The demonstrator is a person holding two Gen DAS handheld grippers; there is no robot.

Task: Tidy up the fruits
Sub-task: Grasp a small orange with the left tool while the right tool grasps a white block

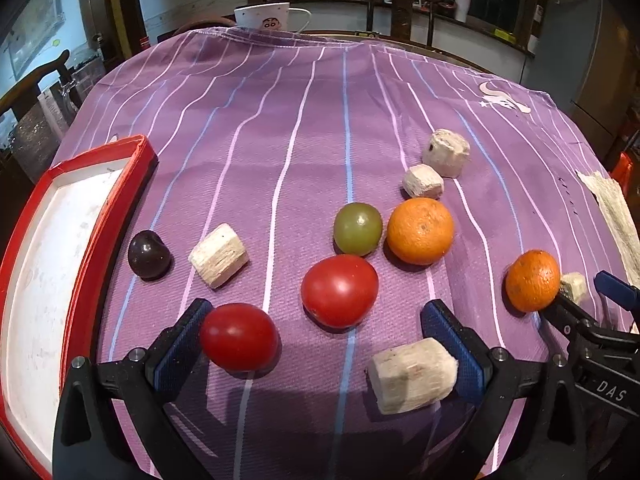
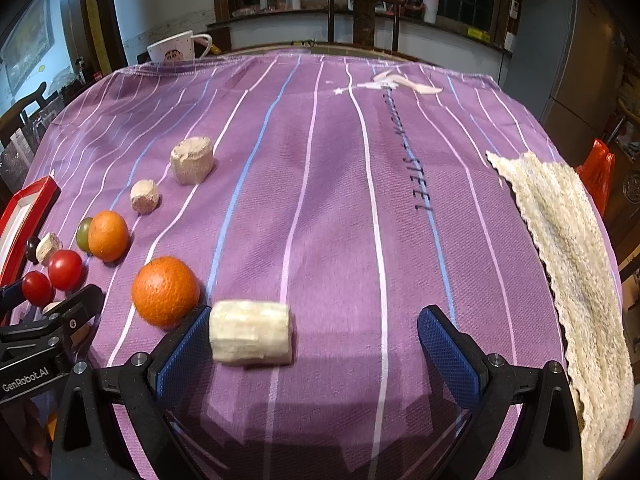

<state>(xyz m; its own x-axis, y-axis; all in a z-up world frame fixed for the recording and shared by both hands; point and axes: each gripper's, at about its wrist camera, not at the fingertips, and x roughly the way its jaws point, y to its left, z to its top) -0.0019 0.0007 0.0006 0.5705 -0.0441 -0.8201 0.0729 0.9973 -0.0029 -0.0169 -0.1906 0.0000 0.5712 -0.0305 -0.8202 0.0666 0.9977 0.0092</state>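
Note:
My left gripper (image 1: 320, 344) is open low over the purple striped cloth. A red tomato (image 1: 239, 337) touches its left finger and a pale peeled chunk (image 1: 412, 376) lies against its right finger. Ahead lie a second tomato (image 1: 339, 290), a green grape (image 1: 357, 229), an orange (image 1: 420, 230), a dark plum (image 1: 149, 255) and more pale chunks (image 1: 219, 255). My right gripper (image 2: 316, 344) is open, with a pale chunk (image 2: 251, 332) by its left finger and a small orange (image 2: 165, 291) just left of it.
A red-rimmed white tray (image 1: 138, 184) sits at the left edge of the table. A woven beige mat (image 2: 568, 240) lies along the right edge. A white cartoon mug (image 2: 176, 50) stands at the far edge. Chairs and a cluttered counter lie beyond.

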